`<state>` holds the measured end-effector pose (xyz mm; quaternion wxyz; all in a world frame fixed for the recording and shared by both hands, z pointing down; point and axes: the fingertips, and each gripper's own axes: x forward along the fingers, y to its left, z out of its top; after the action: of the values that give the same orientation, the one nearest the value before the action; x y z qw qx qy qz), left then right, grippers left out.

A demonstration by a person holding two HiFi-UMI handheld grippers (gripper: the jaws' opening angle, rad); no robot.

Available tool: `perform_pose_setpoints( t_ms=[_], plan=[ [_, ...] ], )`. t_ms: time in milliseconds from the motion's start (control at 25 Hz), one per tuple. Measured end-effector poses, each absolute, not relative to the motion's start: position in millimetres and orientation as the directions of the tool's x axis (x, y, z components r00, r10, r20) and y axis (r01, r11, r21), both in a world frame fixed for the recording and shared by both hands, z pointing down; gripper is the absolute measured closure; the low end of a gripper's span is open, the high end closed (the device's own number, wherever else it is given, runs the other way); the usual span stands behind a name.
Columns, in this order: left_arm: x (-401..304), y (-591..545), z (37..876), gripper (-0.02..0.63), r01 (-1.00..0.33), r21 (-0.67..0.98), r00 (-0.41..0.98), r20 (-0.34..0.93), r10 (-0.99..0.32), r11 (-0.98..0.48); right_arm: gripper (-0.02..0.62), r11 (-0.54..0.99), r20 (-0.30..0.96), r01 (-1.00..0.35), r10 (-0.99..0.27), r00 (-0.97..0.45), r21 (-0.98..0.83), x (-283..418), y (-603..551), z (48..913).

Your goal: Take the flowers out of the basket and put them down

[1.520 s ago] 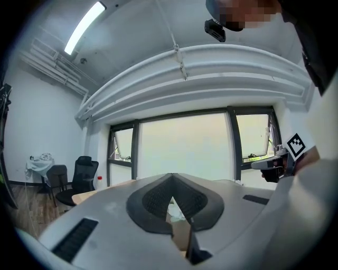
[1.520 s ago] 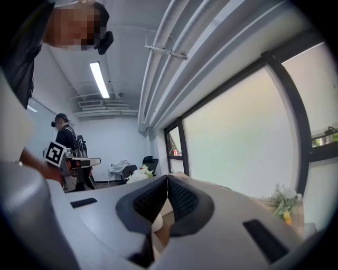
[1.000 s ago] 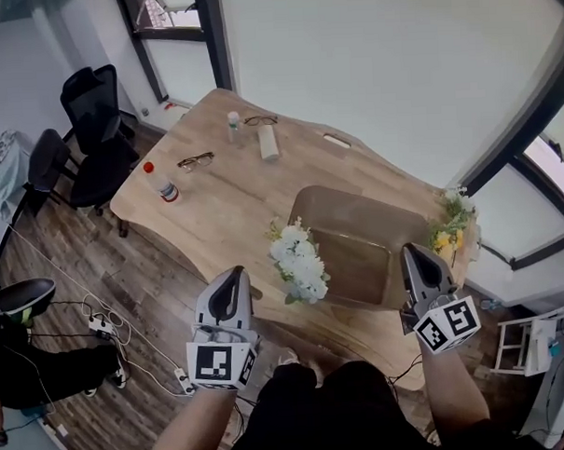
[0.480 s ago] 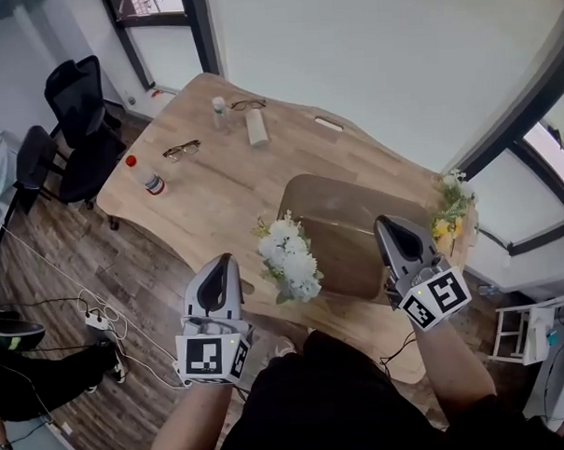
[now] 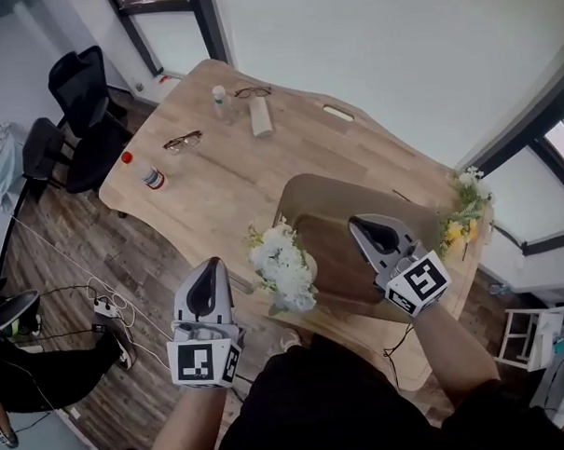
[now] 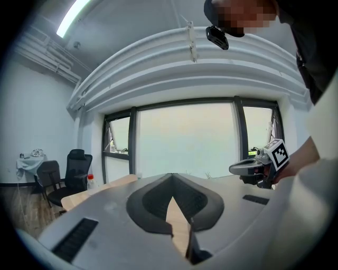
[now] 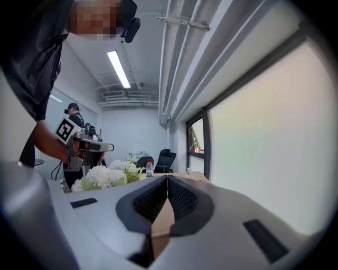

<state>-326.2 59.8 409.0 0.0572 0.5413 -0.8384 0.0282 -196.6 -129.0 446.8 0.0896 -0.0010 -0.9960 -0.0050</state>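
Both grippers have their jaws pressed together, with nothing between them. The left gripper (image 5: 210, 266) hovers off the table's (image 5: 215, 185) near edge. White flowers (image 5: 282, 266) sit just ahead and right of its jaws, at the basket's (image 5: 323, 194) left rim. The right gripper (image 5: 357, 224) hangs over the basket, with yellow flowers (image 5: 461, 216) off to its right. The left jaws should probably spread first, then close low on the stems, not the blooms.

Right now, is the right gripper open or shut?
Shut: the right gripper has its jaws together at the tips, nothing between them.
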Motion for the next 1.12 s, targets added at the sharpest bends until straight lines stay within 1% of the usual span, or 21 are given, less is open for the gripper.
perform_pose_setpoints(
  t_ms=[120,200,320,400,440,480,520,560,680,1000,1120],
  plan=[
    [-335,63,410,0.606,-0.894,0.029,-0.439,0.136,-0.888,0.447,0.572,0.995,0.252,0.093,0.084,-0.964,0.022,-204,-122,472],
    [-339,63,410,0.606,-0.888,0.029,-0.452,0.140,-0.881,0.460,0.571,0.975,0.299,0.223,0.210,-0.931,0.009,-206,-106,488],
    [-342,64,411,0.606,-0.880,0.030,-0.465,0.147,-0.873,0.474,0.571,0.888,0.350,0.457,0.444,-0.825,-0.050,-199,-68,510],
    [-343,66,412,0.606,-0.875,0.029,-0.475,0.150,-0.867,0.484,0.569,0.838,0.393,0.542,0.518,-0.759,-0.059,-196,-52,525],
    [-344,67,413,0.606,-0.873,0.028,-0.478,0.152,-0.865,0.488,0.560,0.822,0.414,0.566,0.538,-0.734,-0.063,-195,-47,533],
    [-345,68,413,0.606,-0.871,0.027,-0.481,0.155,-0.863,0.491,0.506,0.809,0.434,0.584,0.553,-0.712,-0.071,-196,-43,541],
    [-345,69,414,0.606,-0.869,0.026,-0.484,0.157,-0.861,0.493,0.418,0.796,0.451,0.599,0.566,-0.691,-0.081,-196,-40,548],
    [-346,70,414,0.606,-0.868,0.024,-0.486,0.159,-0.859,0.496,0.373,0.785,0.465,0.613,0.577,-0.671,-0.088,-197,-37,555],
    [-348,75,414,0.606,-0.862,0.023,-0.496,0.160,-0.853,0.506,0.353,0.758,0.483,0.645,0.603,-0.635,-0.099,-200,-29,571],
    [-349,86,414,0.606,-0.850,0.016,-0.518,0.167,-0.839,0.527,0.351,0.714,0.465,0.693,0.651,-0.601,-0.104,-220,-3,584],
    [-347,91,415,0.606,-0.844,0.012,-0.527,0.173,-0.832,0.537,0.351,0.717,0.448,0.691,0.649,-0.615,-0.091,-228,2,584]
  ],
)
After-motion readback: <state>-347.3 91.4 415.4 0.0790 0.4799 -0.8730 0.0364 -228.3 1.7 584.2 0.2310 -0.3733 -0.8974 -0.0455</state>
